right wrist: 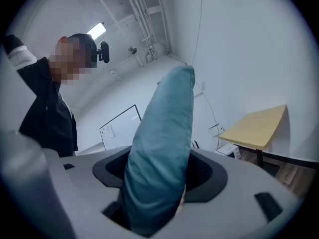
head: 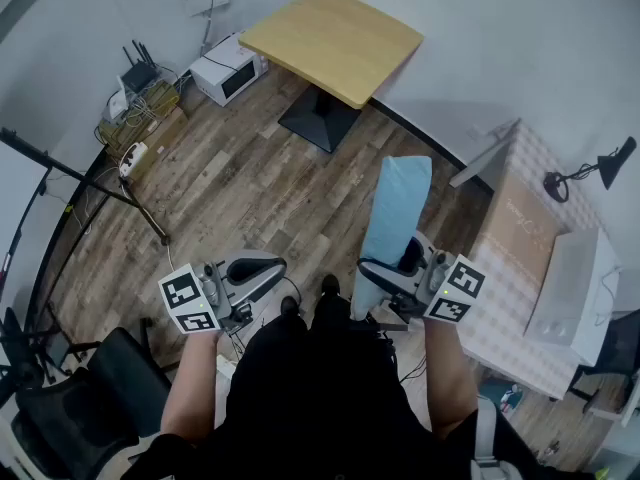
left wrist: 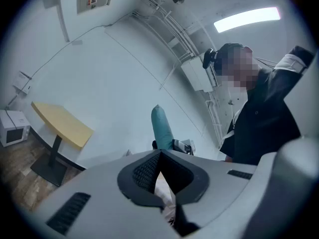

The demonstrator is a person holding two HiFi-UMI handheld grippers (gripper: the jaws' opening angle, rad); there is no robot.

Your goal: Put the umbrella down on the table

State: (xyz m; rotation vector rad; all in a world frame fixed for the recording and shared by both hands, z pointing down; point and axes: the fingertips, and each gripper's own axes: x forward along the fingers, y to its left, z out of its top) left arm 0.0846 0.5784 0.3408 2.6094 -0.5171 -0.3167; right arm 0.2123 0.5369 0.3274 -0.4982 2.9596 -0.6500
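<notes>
Because the umbrella (head: 398, 203) is not yet down, my right gripper (head: 392, 273) pinches it, jaws spread wide around its folded teal sleeve. Its tip points ahead over the floor (head: 240, 188), well apart from the wooden counter (head: 335, 33). My left gripper (head: 268, 268) idles, jaws pressed together on nothing. I count one umbrella, two grippers, one wooden counter.

Worktop (head: 335, 40): square light-wood top on a black pedestal base.
Umbrella (head: 398, 218): folded, in a pale teal fabric sleeve, long and tapering.
Pose: roughly level in the air, tip towards the worktop, well apart from it.
Hold: clamped between the right claw's (right wrist: 159, 178) jaws.
</notes>
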